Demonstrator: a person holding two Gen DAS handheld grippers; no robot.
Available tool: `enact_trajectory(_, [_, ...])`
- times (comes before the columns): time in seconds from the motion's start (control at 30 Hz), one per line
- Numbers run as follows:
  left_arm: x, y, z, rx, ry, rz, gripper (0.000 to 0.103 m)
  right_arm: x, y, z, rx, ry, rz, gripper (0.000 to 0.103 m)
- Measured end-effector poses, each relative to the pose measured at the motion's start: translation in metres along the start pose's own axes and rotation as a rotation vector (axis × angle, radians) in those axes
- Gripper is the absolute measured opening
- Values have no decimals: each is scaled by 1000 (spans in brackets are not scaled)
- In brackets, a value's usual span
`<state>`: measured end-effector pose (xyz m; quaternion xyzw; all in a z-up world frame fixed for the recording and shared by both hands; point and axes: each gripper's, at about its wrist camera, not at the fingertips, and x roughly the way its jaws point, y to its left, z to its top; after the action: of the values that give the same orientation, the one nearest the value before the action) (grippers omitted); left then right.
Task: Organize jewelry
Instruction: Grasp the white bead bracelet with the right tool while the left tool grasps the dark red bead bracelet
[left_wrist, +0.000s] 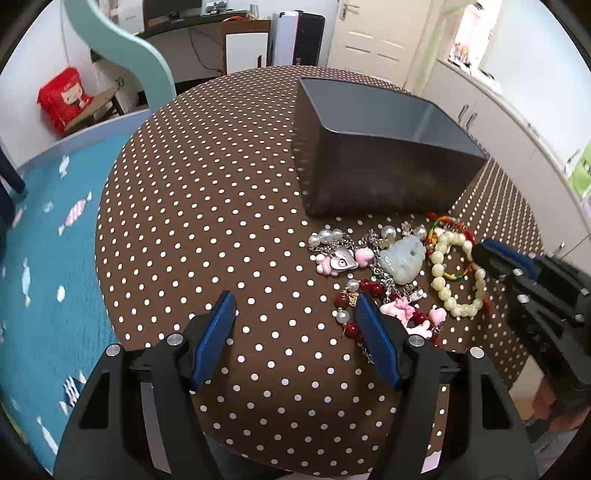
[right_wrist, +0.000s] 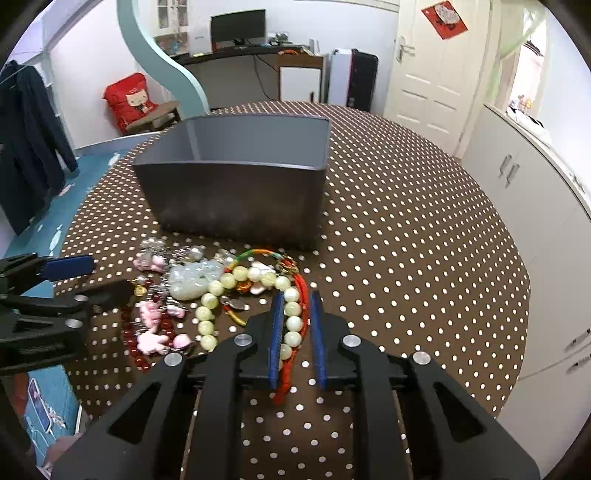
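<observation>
- your right gripper (right_wrist: 295, 306) is down on the tabletop (right_wrist: 406, 258), fingers (right_wrist: 276, 332) narrow with the cream bead bracelet (right_wrist: 291, 317) and its red cord (right_wrist: 303, 306) running up the gap between them
- beads lie against the left blue pad; right pad looks a sliver off the cord; can't tell if both pads actually press, so grip not confirmed
- rest of that bracelet loops out ahead-left of your right fingertips, into the jewelry pile (right_wrist: 192, 291)
- pile sits ahead and left of the right fingers; pale green jade pendant (right_wrist: 190, 280), pink charms (right_wrist: 151, 332), dark red beads (right_wrist: 162, 325), pearls and chain bits all tangled together
- grey bin (right_wrist: 236, 199) stands upright straight beyond the pile, ahead of the right fingers; open top; can't see inside it
- your left gripper (left_wrist: 295, 306) hovers over the tabletop with fingers (left_wrist: 218, 332) at medium-wide spread; only bare polka-dot cloth between them, nothing held
- its right finger tip sits just at the near-left edge of the pile, next to the dark red beads (left_wrist: 369, 286) and a pink charm (left_wrist: 397, 308); touching or not, can't tell
- from the left wrist view the bin (left_wrist: 369, 177) is ahead-right of the fingers, the bead bracelet (left_wrist: 448, 273) further right, with your right gripper (left_wrist: 484, 251) coming in at its far side
</observation>
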<state>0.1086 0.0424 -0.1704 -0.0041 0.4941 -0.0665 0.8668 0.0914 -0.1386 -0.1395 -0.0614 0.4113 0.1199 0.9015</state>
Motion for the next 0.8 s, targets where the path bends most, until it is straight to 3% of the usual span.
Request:
enact_trajectory(0.23, [7,-14,4,68,14,59,65,12,-1,-5,-12,41,-15,14])
enact_trajectory(0.3, [6,-15,3,92,14,35,56,13,-3,-5,-8,37,-6,14])
enact_trajectory(0.43, [3,-20,1,149,6,6,12,11,-2,-9,-30,36,5,9])
enact_trajectory(0.47, [3,-20,0,153,3,4,9,11,-3,-10,-32,38,19,9])
enact_trajectory(0.8, [-4,17,1,14,6,-151,8,-6,-25,-7,59,-5,124,9])
